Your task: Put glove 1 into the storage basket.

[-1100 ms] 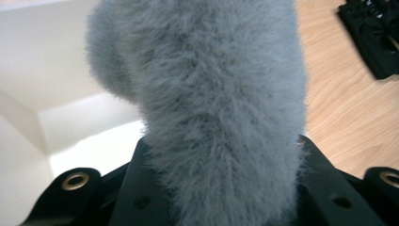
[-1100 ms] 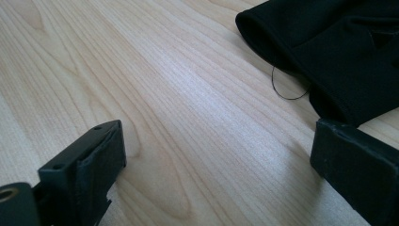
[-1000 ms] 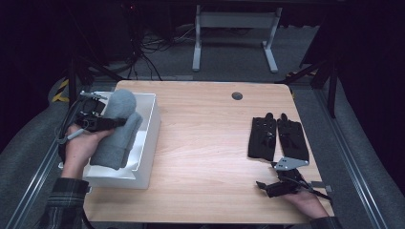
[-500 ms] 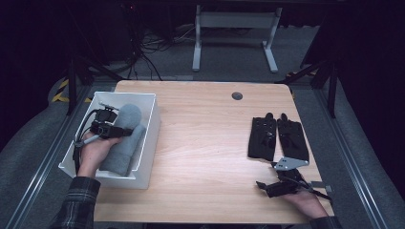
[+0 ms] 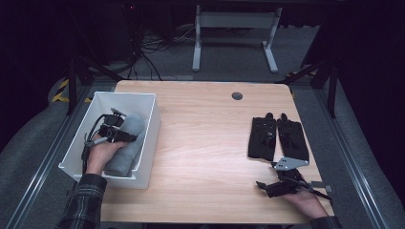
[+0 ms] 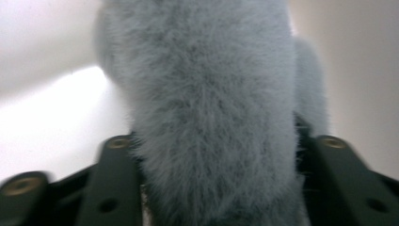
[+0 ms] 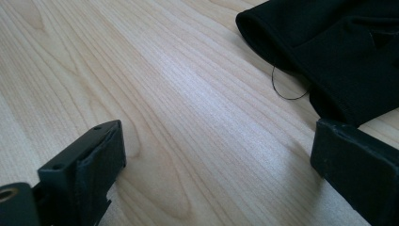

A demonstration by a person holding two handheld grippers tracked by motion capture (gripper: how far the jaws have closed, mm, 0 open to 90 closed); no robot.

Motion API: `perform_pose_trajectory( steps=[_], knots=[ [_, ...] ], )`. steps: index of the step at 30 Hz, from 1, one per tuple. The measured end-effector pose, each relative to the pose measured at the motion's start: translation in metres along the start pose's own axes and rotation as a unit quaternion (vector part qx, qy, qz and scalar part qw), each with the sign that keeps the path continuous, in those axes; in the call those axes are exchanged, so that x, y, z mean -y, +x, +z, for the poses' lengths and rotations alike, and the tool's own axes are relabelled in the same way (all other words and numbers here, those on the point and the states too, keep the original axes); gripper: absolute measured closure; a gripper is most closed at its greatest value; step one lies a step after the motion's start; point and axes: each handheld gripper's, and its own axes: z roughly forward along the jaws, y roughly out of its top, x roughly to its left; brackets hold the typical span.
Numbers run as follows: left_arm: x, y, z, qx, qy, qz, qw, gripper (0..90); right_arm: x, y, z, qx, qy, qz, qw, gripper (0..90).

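A grey fluffy cloth item (image 5: 129, 149) lies in the white bin (image 5: 126, 96) at the table's left edge. My left gripper (image 5: 126, 136) is down inside the bin and shut on it. In the left gripper view the grey fur (image 6: 211, 80) bulges between the two jaws of the left gripper (image 6: 216, 150), against the bin's white wall. A pair of black gloves (image 5: 277, 136) lies flat on the right of the table. My right gripper (image 5: 265, 187) rests open on the wood just in front of them. In its own view the right gripper (image 7: 219, 150) holds nothing, and a black glove cuff (image 7: 329, 42) lies ahead at the right.
The wooden table (image 5: 205, 143) has a round cable hole (image 5: 237, 96) near its far edge. Dark floor, cables and a desk frame (image 5: 234, 28) lie beyond the table. A loose thread (image 7: 284, 89) hangs from the glove cuff.
My left gripper has come down from above the bin into it, carrying the grey fluffy item along. The right gripper has stayed where it was.
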Motion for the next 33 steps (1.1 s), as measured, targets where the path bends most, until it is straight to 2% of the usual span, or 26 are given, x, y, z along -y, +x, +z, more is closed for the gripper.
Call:
perform_pose_trajectory(
  steps=[3, 8, 9, 10, 14, 16, 24, 31, 33],
  knots=[
    [0.0, -0.001, -0.006, -0.014, -0.015, 0.005, 0.9998, 29.4, 0.0, 0.0, 0.0, 0.0, 0.0, 0.0, 1.0, 3.9],
    [0.001, -0.004, -0.022, -0.011, -0.059, 0.0, 0.9982, 21.8, 0.0, 0.0, 0.0, 0.0, 0.0, 0.0, 1.0, 3.9],
    [0.0, -0.006, -0.03, -0.017, -0.065, 0.003, 0.9978, 19.8, 0.0, 0.0, 0.0, 0.0, 0.0, 0.0, 1.0, 3.9],
    [0.0, -0.006, -0.03, -0.017, -0.065, 0.003, 0.9978, 19.1, 0.0, 0.0, 0.0, 0.0, 0.0, 0.0, 1.0, 3.9],
    [-0.004, -0.019, -0.055, -0.005, -0.093, 0.021, 0.9954, 19.0, 0.0, 0.0, 0.0, 0.0, 0.0, 0.0, 1.0, 3.9],
    [-0.005, -0.022, -0.058, -0.005, -0.097, 0.026, 0.9949, 19.1, 0.0, 0.0, 0.0, 0.0, 0.0, 0.0, 1.0, 3.9],
    [-0.018, -0.051, -0.087, 0.021, -0.125, 0.06, 0.9901, 18.8, 0.0, 0.0, 0.0, 0.0, 0.0, 0.0, 1.0, 3.9],
    [-0.026, -0.087, -0.096, 0.045, -0.139, 0.105, 0.9836, 18.5, 0.0, 0.0, 0.0, 0.002, 0.0, 0.0, 1.0, 3.6],
    [-0.03, -0.102, -0.095, 0.057, -0.141, 0.122, 0.9808, 18.5, 0.0, 0.0, 0.0, 0.003, 0.001, 0.0, 1.0, 3.5]
  ],
)
